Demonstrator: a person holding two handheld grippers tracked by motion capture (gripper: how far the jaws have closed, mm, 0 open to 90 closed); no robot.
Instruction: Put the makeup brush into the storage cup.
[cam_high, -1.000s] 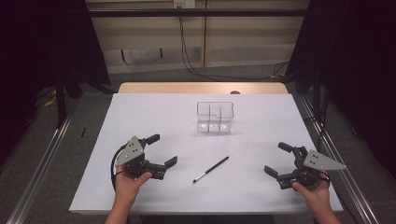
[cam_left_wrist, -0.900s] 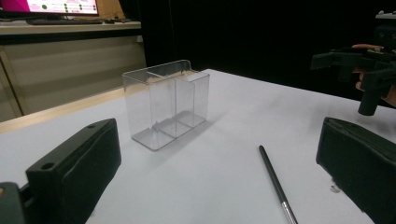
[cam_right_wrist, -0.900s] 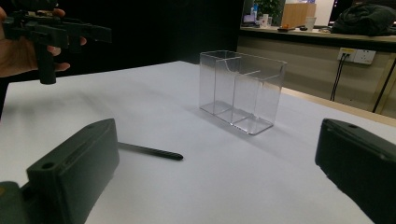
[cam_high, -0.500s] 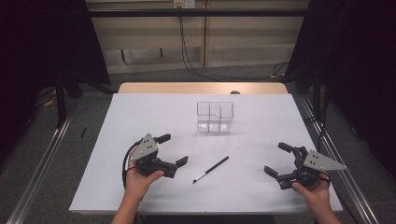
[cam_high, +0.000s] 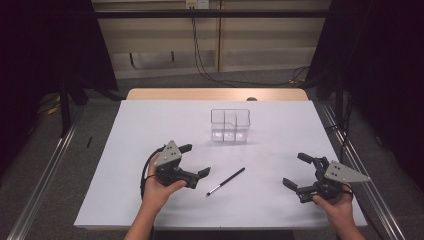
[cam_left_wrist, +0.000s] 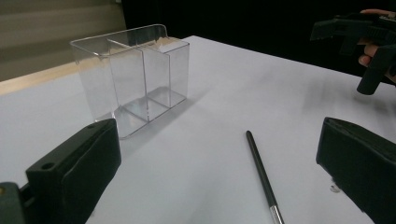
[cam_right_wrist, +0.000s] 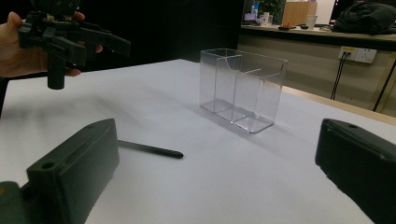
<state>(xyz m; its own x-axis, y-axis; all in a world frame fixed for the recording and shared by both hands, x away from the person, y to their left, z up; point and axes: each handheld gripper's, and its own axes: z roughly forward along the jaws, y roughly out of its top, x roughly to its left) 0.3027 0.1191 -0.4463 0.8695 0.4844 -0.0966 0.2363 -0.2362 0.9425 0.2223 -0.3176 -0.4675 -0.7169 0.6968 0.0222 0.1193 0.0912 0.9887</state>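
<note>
A thin black pen (cam_high: 226, 181) lies flat on the white table (cam_high: 150, 120), slanted, with its silver tip toward me. Behind it stands a clear divided container (cam_high: 230, 126), upright with nothing in it. My left gripper (cam_high: 197, 160) is open just left of the pen, its jaws pointing right and nothing between them. In the left gripper view the pen (cam_left_wrist: 261, 175) lies between the jaws a short way ahead, and the container (cam_left_wrist: 133, 79) stands beyond. My right gripper (cam_high: 294, 169) is open near the table's right front, well apart from the pen (cam_right_wrist: 149, 149).
The white sheet covers most of the table; a wooden strip (cam_high: 215, 94) shows along the far edge. Metal rails (cam_high: 45, 175) run down both sides. Cables (cam_high: 200, 55) hang at the back wall. There is bare table around the container.
My left gripper has moved right and slightly forward, closing in on the pen's left side. The right gripper, pen and container have stayed put.
</note>
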